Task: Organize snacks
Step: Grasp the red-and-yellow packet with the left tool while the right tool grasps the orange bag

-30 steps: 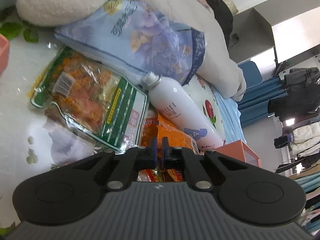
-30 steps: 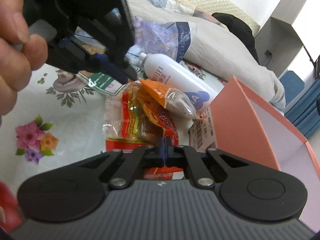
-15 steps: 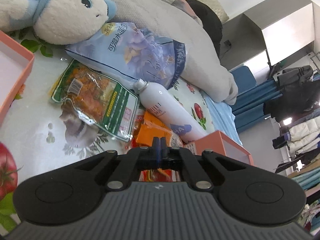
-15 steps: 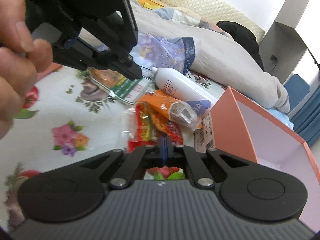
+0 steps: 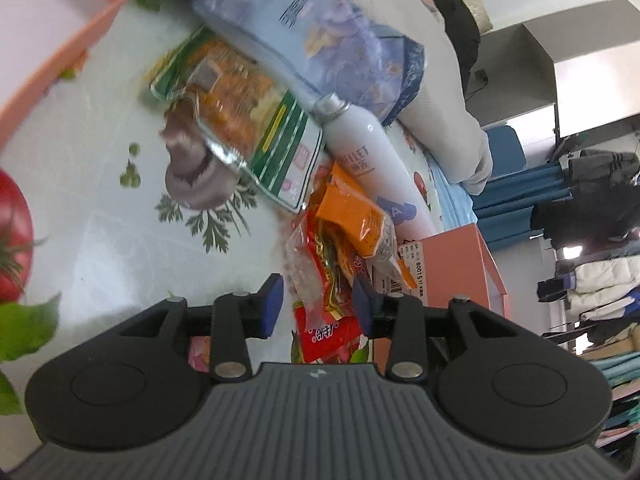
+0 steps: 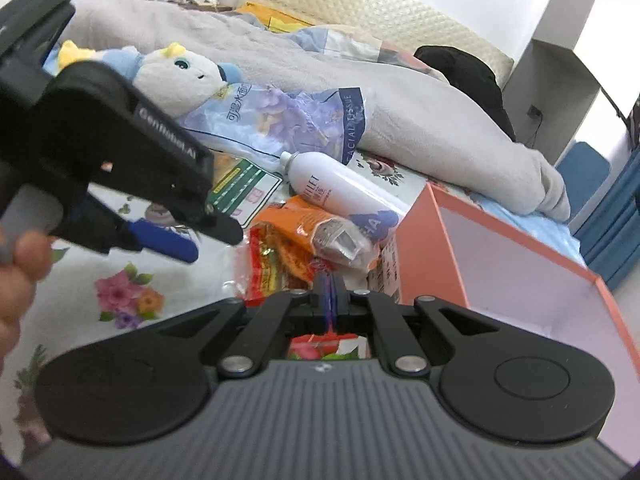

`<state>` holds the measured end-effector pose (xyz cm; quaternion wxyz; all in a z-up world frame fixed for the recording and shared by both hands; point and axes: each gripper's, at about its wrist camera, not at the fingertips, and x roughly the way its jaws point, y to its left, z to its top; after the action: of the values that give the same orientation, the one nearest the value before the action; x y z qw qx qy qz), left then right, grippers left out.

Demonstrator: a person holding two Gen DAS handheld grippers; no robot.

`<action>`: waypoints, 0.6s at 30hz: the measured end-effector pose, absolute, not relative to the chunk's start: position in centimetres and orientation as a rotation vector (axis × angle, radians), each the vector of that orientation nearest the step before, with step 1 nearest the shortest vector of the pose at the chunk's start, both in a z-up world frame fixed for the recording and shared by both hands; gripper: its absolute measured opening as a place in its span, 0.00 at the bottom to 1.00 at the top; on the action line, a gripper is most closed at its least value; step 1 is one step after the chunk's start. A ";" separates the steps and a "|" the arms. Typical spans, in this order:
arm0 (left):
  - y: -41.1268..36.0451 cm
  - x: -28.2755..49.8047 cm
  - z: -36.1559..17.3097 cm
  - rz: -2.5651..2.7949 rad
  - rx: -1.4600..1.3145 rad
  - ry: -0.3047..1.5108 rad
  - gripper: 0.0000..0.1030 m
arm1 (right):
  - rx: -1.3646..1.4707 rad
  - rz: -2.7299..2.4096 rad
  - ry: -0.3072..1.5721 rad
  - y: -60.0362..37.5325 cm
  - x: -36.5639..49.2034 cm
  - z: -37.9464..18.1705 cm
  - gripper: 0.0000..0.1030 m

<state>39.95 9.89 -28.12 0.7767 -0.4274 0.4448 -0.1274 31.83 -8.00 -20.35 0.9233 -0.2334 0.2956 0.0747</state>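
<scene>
A red snack packet point(image 5: 320, 280) lies on the flowered tablecloth point(image 5: 100, 240) with an orange packet point(image 5: 352, 216) resting on its far end. My left gripper point(image 5: 317, 304) is opening just short of the red packet, which shows between the blue pads point(image 5: 272, 304) without touching them. A green and orange snack bag point(image 5: 248, 128) lies further back. In the right wrist view my right gripper point(image 6: 330, 286) is shut above the near end of the red packet point(image 6: 272, 264), gripping nothing that I can make out. The left gripper point(image 6: 214, 244) hangs to the packet's left, held by a hand point(image 6: 20, 264).
A white bottle point(image 5: 372, 168) lies behind the orange packet, beside a blue tissue pack point(image 5: 320, 28). An open pink box point(image 6: 520, 264) stands right of the snacks, and a pink tray point(image 5: 52, 40) lies at far left. A plush toy point(image 6: 176, 76) and a grey blanket point(image 6: 400, 112) lie behind.
The left gripper's jaws have gone from shut to apart, and it has shifted nearer the red packet. The right gripper has risen a little and stays shut.
</scene>
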 end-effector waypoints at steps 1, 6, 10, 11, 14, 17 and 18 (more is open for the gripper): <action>9.8 40.0 -28.5 -0.278 -0.934 0.969 0.42 | -0.490 0.157 0.610 -7.9 32.2 -20.4 0.16; 9.7 40.7 -29.7 -0.294 -0.985 0.982 0.40 | -0.592 0.169 0.608 -6.9 33.7 -21.4 0.35; 9.8 41.3 -30.4 -0.315 -1.016 0.987 0.32 | -0.666 0.149 0.615 -6.1 34.7 -22.3 0.35; 9.8 41.5 -30.6 -0.318 -1.025 0.991 0.30 | -0.692 0.139 0.608 -5.9 34.9 -22.5 0.35; 9.7 41.8 -30.8 -0.336 -1.026 0.996 0.29 | -0.770 0.118 0.594 -5.2 35.5 -23.1 0.35; 9.6 42.2 -31.1 -0.344 -1.046 0.998 0.24 | -0.816 0.097 0.611 -4.9 36.1 -23.8 0.35; 9.6 42.3 -31.2 -0.347 -1.055 1.001 0.23 | -0.826 0.089 0.615 -4.9 36.3 -23.9 0.35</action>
<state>42.28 9.60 -31.21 0.7333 -0.4798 0.4552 -0.1577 36.32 -4.87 -23.87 0.8694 -0.3947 0.2942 0.0425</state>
